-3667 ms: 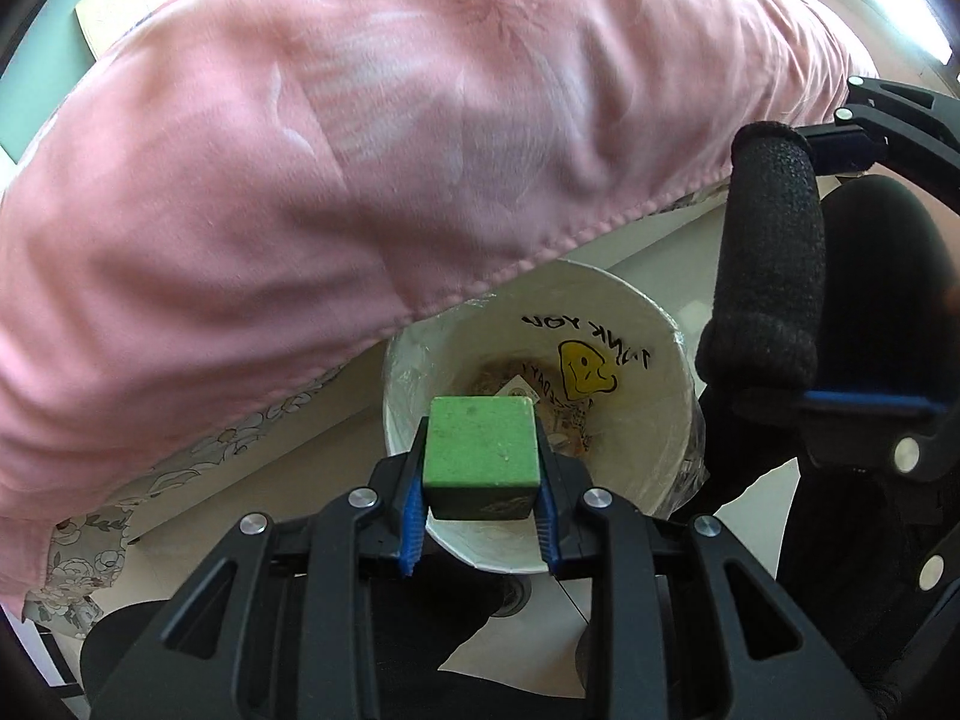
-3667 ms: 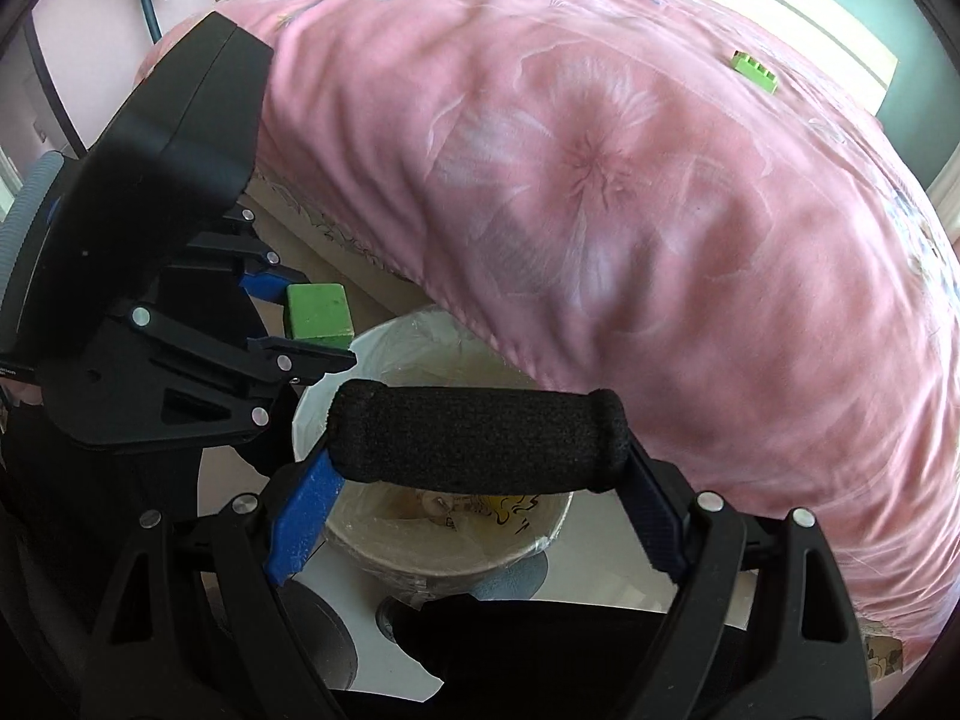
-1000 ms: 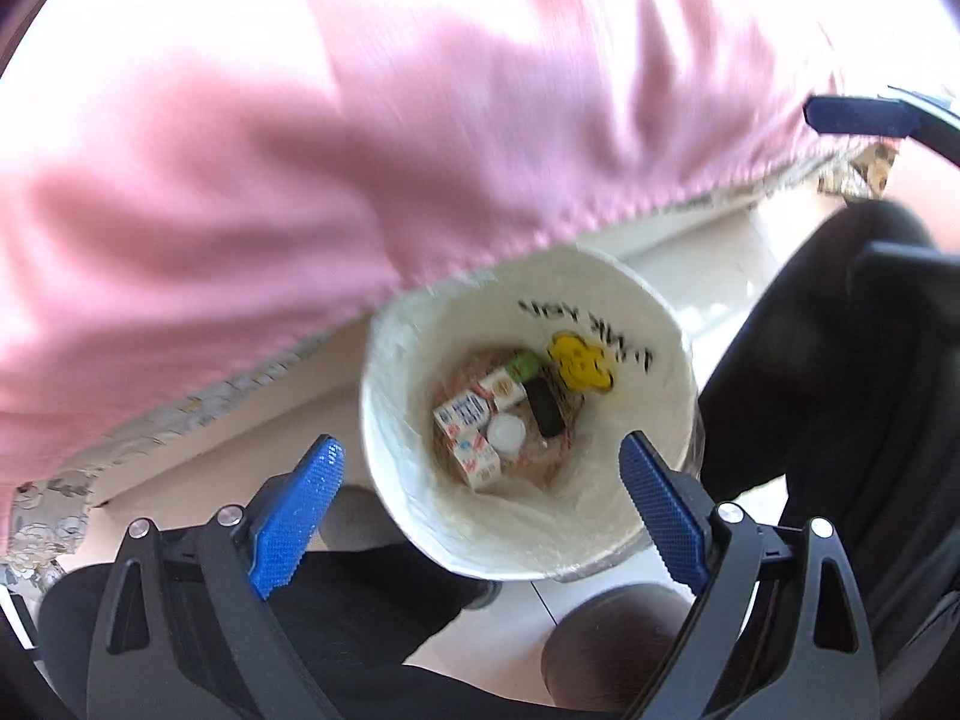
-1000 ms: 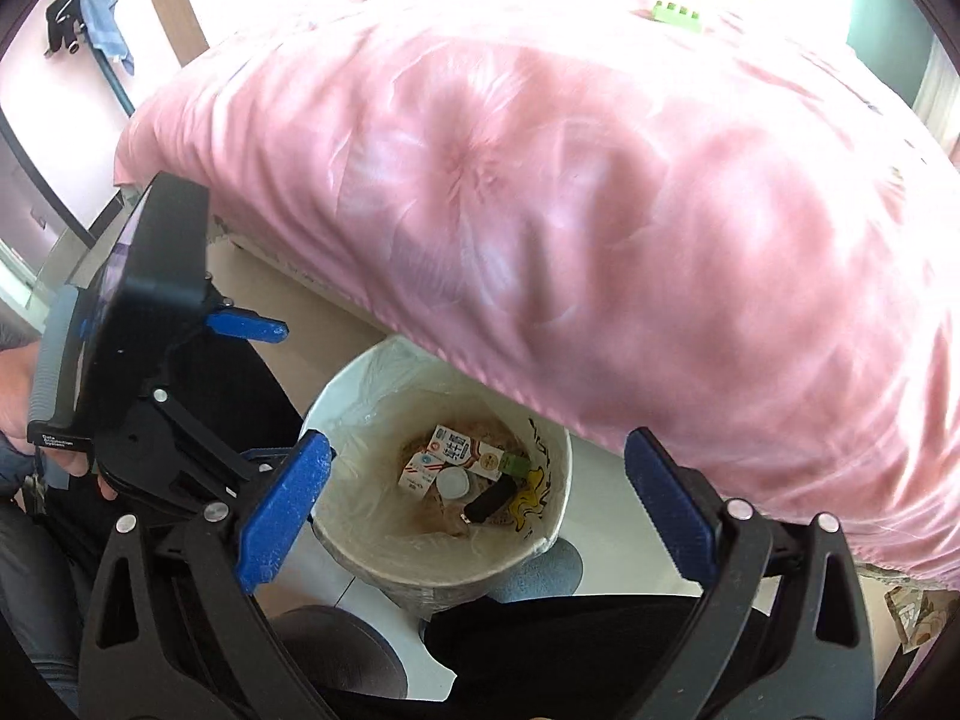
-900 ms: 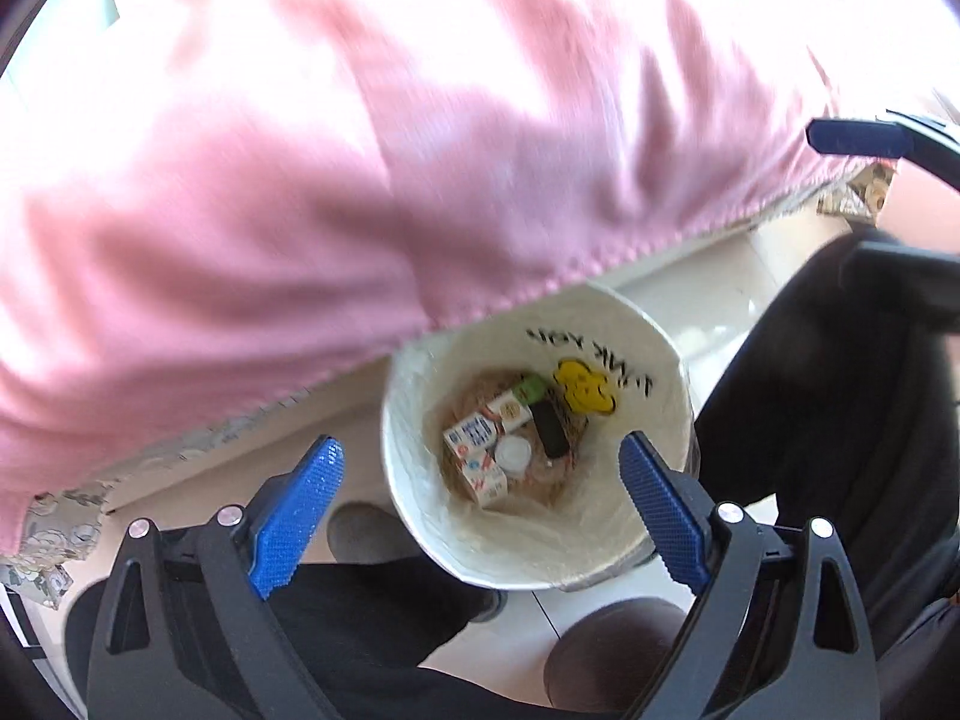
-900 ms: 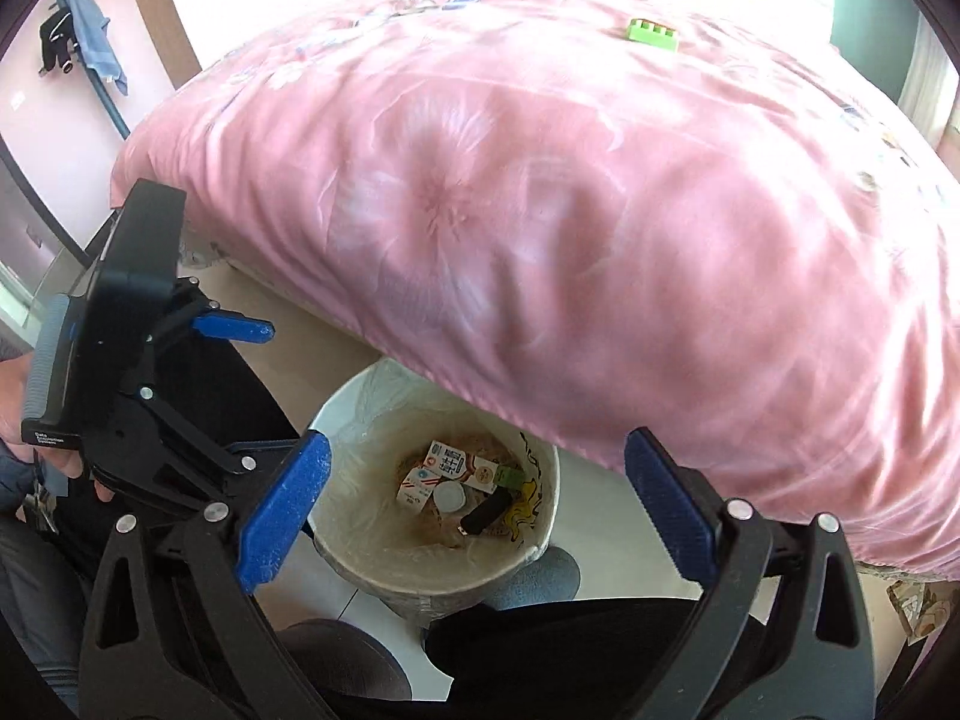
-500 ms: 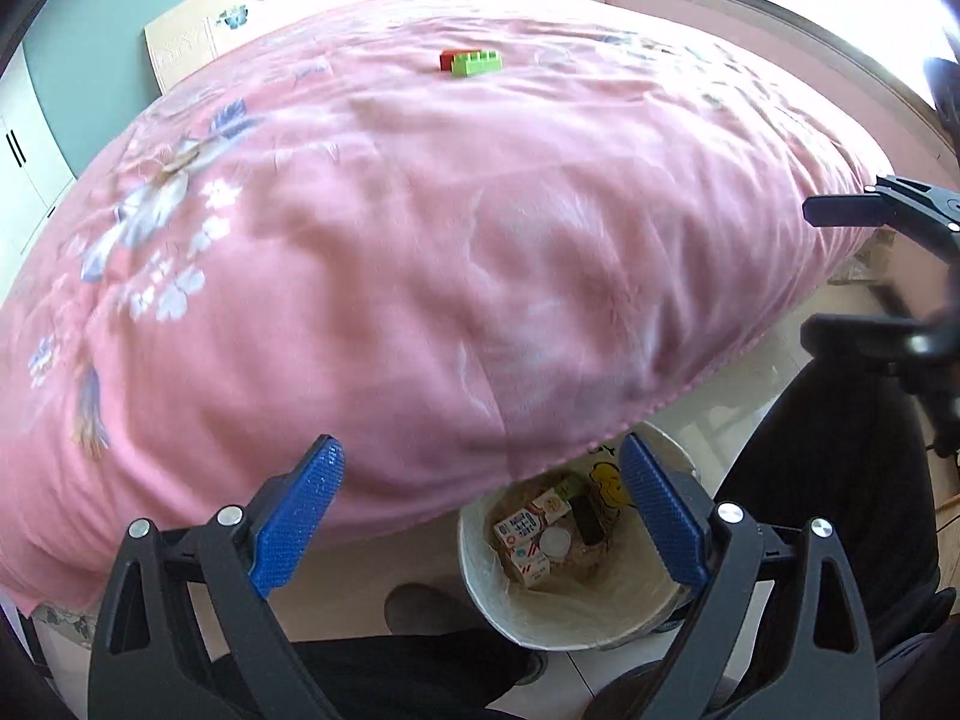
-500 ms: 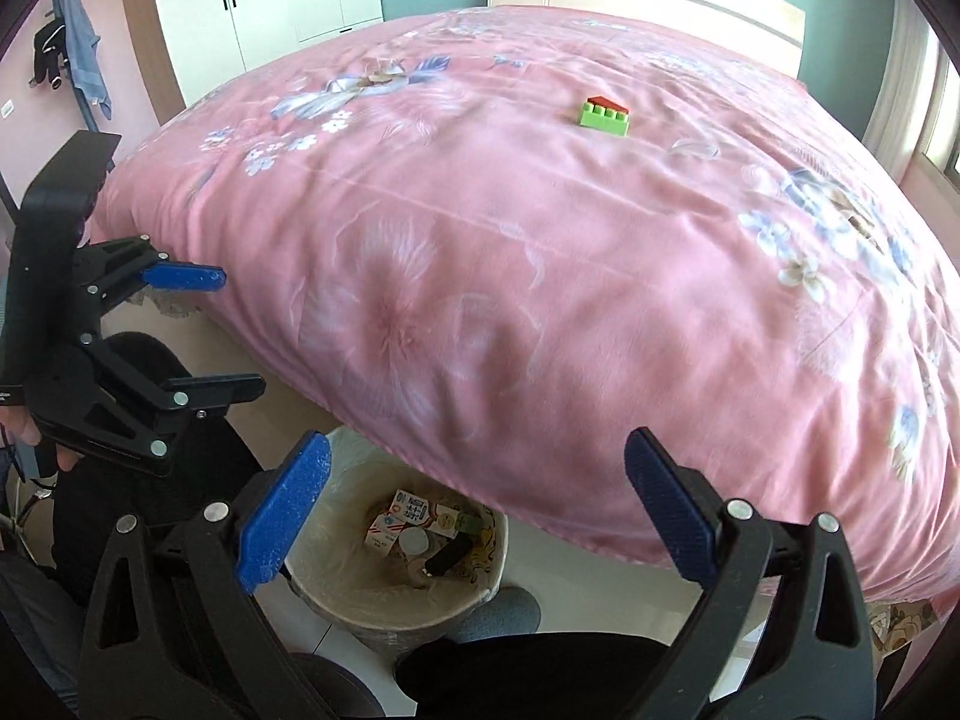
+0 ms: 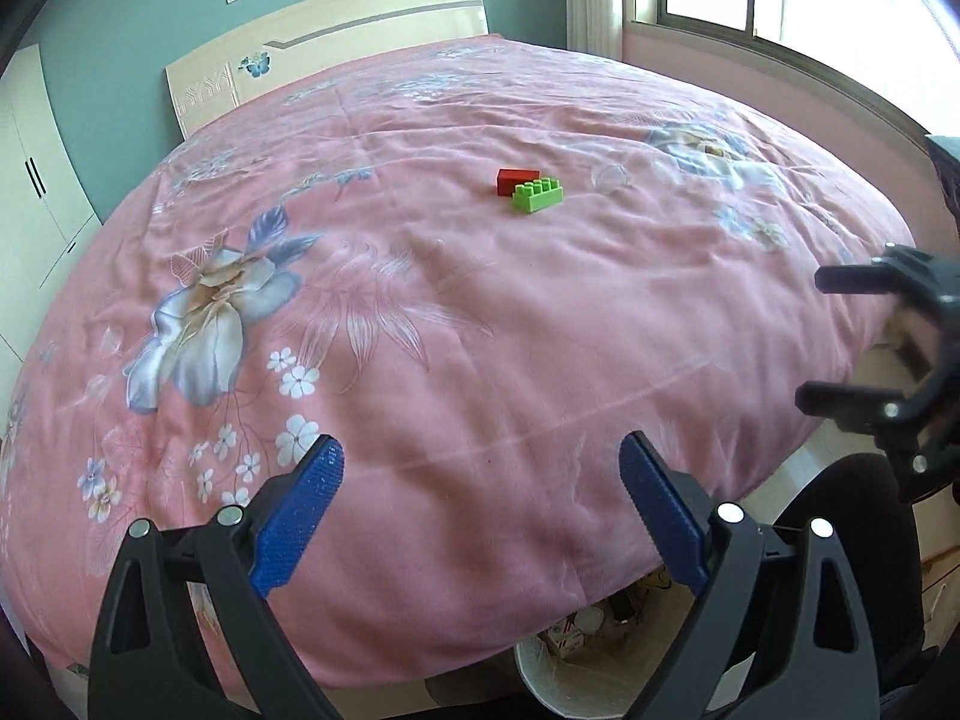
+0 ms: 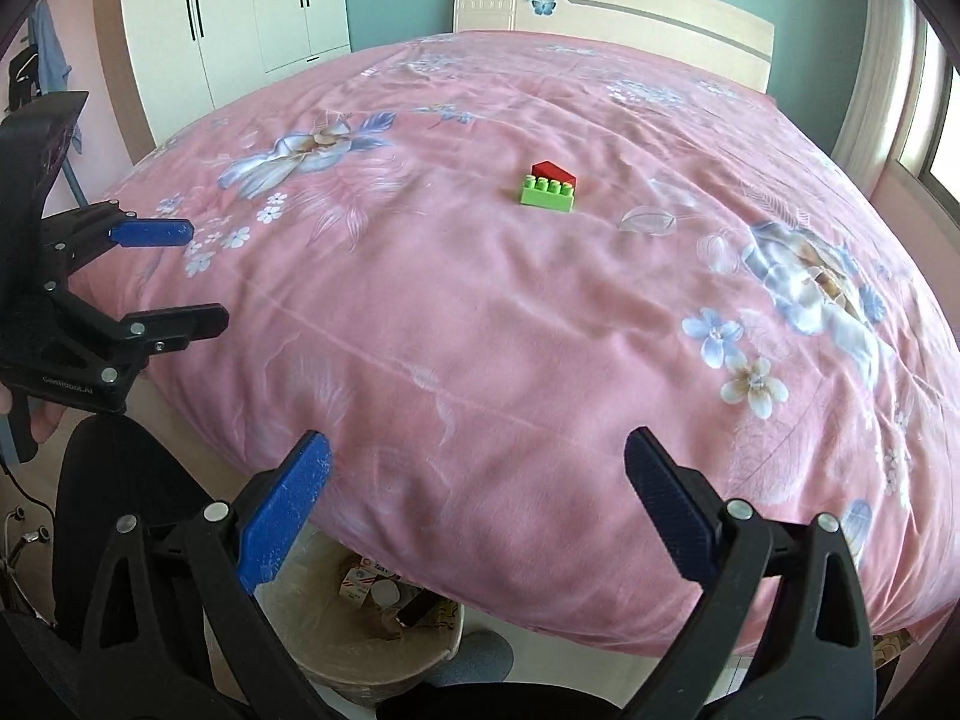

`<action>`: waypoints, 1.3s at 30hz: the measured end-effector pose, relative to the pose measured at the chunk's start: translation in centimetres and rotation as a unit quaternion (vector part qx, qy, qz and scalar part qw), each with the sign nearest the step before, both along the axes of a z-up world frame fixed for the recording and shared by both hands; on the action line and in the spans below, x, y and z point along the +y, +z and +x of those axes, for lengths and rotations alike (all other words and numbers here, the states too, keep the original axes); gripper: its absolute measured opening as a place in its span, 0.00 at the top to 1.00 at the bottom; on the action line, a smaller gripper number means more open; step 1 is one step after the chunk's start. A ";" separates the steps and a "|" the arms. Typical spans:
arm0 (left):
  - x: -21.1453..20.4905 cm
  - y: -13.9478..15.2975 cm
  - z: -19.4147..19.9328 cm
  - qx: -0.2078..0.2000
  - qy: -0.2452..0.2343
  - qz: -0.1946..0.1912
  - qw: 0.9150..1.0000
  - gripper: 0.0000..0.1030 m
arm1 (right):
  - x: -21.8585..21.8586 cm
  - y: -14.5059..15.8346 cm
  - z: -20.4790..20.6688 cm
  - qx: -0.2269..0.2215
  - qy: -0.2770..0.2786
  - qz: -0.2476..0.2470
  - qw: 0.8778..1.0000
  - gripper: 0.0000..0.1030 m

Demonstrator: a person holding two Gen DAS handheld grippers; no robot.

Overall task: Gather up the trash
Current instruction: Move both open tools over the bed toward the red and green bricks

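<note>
While both tongs, left [image 9: 480, 516] and right [image 10: 477, 507], now gape wide and empty, the green brick [image 10: 547, 194] lies far ahead on the bed [image 10: 540, 312]; the bin [image 10: 366, 642] is below. "GenRobotAI" is barely readable on the left tool.

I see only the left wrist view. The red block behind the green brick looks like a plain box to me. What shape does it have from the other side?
Observer: In the right wrist view the red block has a sloped top, like a roof piece. It sits directly behind the green brick.
Operator: And my left gripper, seen from outside, does it carry anything?
Observer: No. The left gripper is open, with nothing between its fingers.
Operator: What is at the far left of the room, beyond my picture?
Observer: A blue cloth hangs there, beside the white wardrobe.
</note>
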State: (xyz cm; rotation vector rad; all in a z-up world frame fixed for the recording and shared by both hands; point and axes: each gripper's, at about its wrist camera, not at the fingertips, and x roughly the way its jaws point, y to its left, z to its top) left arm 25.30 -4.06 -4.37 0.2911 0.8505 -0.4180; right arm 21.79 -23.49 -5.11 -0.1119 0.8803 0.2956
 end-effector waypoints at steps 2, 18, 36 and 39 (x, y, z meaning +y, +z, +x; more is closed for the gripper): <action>0.0 0.6 1.1 -0.004 0.002 -0.008 1.000 0.08 | -0.2 0.1 1.0 0.000 -0.003 0.004 1.000 0.06; -2.2 1.4 8.4 -0.015 -0.014 -0.002 1.000 0.08 | -0.8 -0.6 9.2 0.016 0.005 0.012 1.000 0.06; -6.8 -1.0 19.0 0.038 -0.124 -0.014 0.991 0.08 | -1.5 -2.6 17.6 0.026 -0.002 0.013 1.000 0.06; -7.6 -1.8 20.5 0.052 -0.159 -0.016 0.986 0.08 | -1.4 -2.8 18.3 0.023 0.005 0.011 1.000 0.07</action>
